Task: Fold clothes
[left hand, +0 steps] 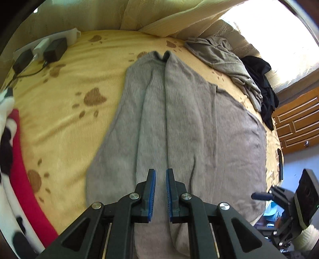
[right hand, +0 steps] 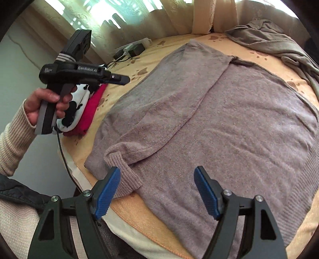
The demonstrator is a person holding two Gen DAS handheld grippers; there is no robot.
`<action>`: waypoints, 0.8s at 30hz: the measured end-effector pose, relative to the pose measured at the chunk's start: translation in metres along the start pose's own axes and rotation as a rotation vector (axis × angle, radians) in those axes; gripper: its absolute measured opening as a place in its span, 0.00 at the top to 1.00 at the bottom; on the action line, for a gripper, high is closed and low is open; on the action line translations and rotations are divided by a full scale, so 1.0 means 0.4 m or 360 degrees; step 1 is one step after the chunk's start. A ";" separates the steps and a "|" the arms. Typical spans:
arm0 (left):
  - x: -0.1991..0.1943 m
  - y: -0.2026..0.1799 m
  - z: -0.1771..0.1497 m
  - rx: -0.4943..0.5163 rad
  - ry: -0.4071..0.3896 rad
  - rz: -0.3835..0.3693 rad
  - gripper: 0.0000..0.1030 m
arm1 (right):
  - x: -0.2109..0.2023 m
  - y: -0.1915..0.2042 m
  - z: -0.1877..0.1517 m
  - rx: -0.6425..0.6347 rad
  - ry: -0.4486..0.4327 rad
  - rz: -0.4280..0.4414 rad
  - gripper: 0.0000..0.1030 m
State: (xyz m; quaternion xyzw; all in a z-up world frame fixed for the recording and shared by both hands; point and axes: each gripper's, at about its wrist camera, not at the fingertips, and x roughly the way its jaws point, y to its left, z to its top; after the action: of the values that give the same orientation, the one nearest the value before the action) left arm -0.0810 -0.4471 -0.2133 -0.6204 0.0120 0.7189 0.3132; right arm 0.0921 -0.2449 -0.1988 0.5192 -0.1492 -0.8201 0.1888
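— Bedroom, daylight through pale curtains (left hand: 139,14); bed under a yellow paw-print blanket (left hand: 65,111), wooden drawers (left hand: 297,119) off to one side.

— And the task's garment?

— Fluffy grey knitted sweater (right hand: 229,119), spread flat across the middle of the bed, one side and its sleeve already folded in over the body; ribbed cuff (right hand: 127,179) lying near the bed's near edge.

— Grippers?

— Left gripper (left hand: 161,191) narrowed almost shut, nothing between the blue pads, held clear above the sweater and seen in the right wrist view gripped in a hand in a cream ribbed sleeve (right hand: 12,137). Right gripper (right hand: 157,191) wide, empty, hovering just over the cuff and hem.

— Why wide there?

— Probably readied to pinch the cuff or hem for the next fold; only a judgement.

— Anything else on the bed?

— Crumpled olive-grey garment (left hand: 229,59) and black clothing (left hand: 263,85) heaped at the far side, likely waiting for folding; red and black-and-white plush fabric (left hand: 16,159) at the opposite edge; white power strip with black adapters (left hand: 39,49) by the curtains, well apart from the sweater.
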 end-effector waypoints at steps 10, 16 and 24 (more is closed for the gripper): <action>0.008 -0.008 -0.301 -0.0301 -0.0001 0.0169 0.74 | 0.074 0.068 -0.004 -0.0467 0.0238 0.0236 0.37; -0.024 -0.038 -0.373 -0.0365 -0.0134 0.0135 0.07 | 0.119 0.101 0.014 -0.0581 0.0279 0.0264 0.37; -0.019 -0.052 -0.416 -0.0364 -0.0128 0.0175 0.07 | 0.187 0.128 0.023 -0.0659 0.0373 0.0248 0.59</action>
State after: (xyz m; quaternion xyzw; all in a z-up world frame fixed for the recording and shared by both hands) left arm 0.0762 -0.5014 -0.2369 -0.6210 -0.0485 0.7561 0.2007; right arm 0.0626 -0.3244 -0.2319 0.5480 0.0054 -0.7503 0.3697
